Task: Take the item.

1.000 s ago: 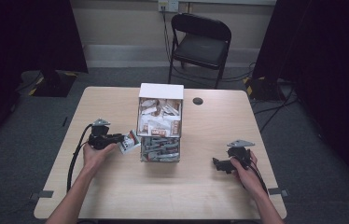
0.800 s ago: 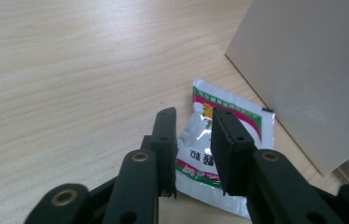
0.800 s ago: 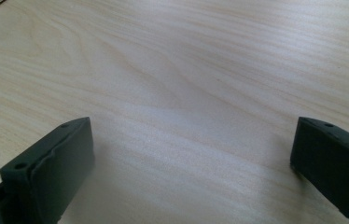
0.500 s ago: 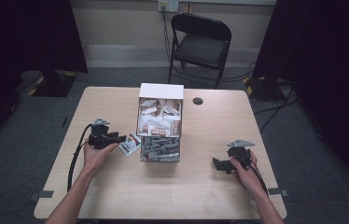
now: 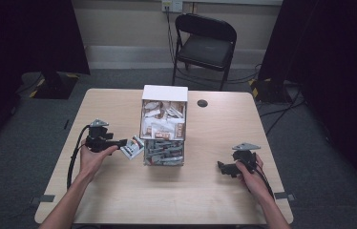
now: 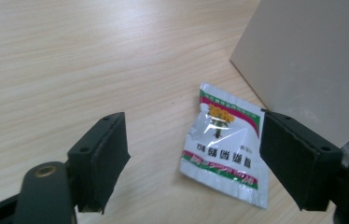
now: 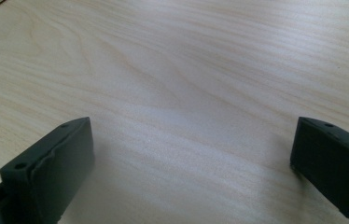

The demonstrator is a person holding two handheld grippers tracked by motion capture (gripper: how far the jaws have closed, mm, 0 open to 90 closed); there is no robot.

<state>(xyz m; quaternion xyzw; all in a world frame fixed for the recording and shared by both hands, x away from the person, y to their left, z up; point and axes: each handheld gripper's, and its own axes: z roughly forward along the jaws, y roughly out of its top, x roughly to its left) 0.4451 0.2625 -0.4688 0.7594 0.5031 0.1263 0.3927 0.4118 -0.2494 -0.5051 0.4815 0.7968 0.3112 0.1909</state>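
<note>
We judge the sachet (image 6: 224, 149) light, limp, slippery; pinch its flat middle. Left claw (image 6: 193, 161) gapes; right claw (image 7: 191, 163) gapes, empty.

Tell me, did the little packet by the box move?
Yes. The packet dropped from the left tongs onto the table, slightly nearer the person, beside the box.

A pale wooden table (image 5: 119, 191) is seen from above, standing on grey carpet. A box (image 5: 163, 125) filled with sachets is set upright near its middle. One sachet (image 5: 132, 147) is laid flat on the wood just left of the box. A small dark disc (image 5: 202, 103) is placed toward the far edge.
</note>
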